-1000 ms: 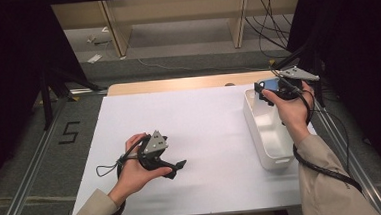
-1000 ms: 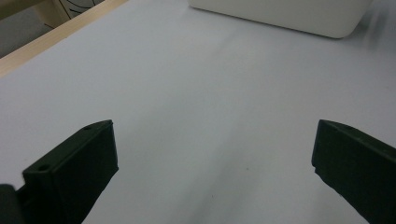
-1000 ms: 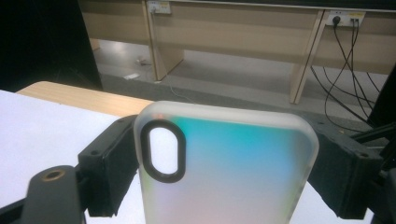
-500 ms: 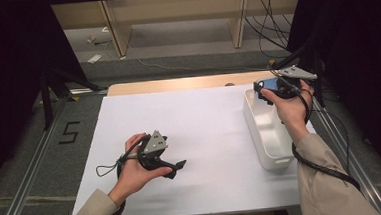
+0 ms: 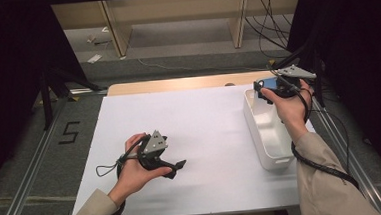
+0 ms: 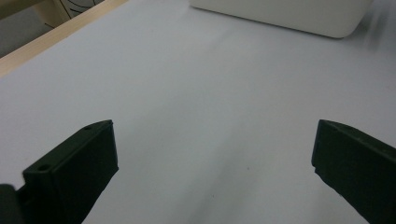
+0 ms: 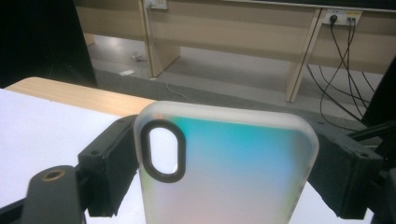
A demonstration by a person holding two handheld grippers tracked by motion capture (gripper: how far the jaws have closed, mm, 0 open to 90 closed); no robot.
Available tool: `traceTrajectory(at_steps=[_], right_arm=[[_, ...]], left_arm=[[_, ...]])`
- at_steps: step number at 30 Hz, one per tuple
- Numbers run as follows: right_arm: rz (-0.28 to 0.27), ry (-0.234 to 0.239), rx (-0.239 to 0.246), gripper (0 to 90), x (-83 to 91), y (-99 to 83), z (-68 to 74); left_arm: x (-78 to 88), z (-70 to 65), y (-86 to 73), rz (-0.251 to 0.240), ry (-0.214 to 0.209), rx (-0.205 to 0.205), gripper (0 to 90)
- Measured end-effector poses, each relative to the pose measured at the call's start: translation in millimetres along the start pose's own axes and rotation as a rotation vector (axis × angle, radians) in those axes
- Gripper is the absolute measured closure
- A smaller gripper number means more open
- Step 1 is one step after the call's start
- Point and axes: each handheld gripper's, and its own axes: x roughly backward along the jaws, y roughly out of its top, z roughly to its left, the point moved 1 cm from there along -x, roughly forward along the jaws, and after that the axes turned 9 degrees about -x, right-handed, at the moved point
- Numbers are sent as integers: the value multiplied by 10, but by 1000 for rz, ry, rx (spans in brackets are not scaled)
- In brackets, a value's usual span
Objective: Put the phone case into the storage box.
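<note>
White tabletop point(image 5: 204, 121) | right gripper point(image 7: 224, 163) clamps phone case point(image 7: 224, 168) above bin point(image 5: 273, 142), unmoved since a second ago, probably poised for placing | left gripper point(image 6: 212, 163) gapes empty, resting low.

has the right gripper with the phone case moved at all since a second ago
No. The right gripper, shut on the phone case, sits at the same spot over the far end of the white bin as before.
</note>
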Motion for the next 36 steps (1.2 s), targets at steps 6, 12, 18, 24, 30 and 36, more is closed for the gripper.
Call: traceTrajectory(at_steps=[6,12,18,24,30,36], right_arm=[[1,-2,2,183,-14,0,-4],[2,-5,0,183,-29,-2,-11],[4,-7,1,183,-39,-2,-14],[5,-8,3,183,-49,-2,-15],[1,-8,10,183,-60,0,-13],[4,-9,11,183,-73,0,-9]], left_arm=[[1,0,0,-1,1,0,0],[0,0,-1,-1,0,-1,0],[-1,0,0,-1,0,-1,0],[-1,-2,0,0,-1,-1,0],[-1,-1,1,-1,-1,-1,0],[-1,-1,1,-1,-1,-2,0]])
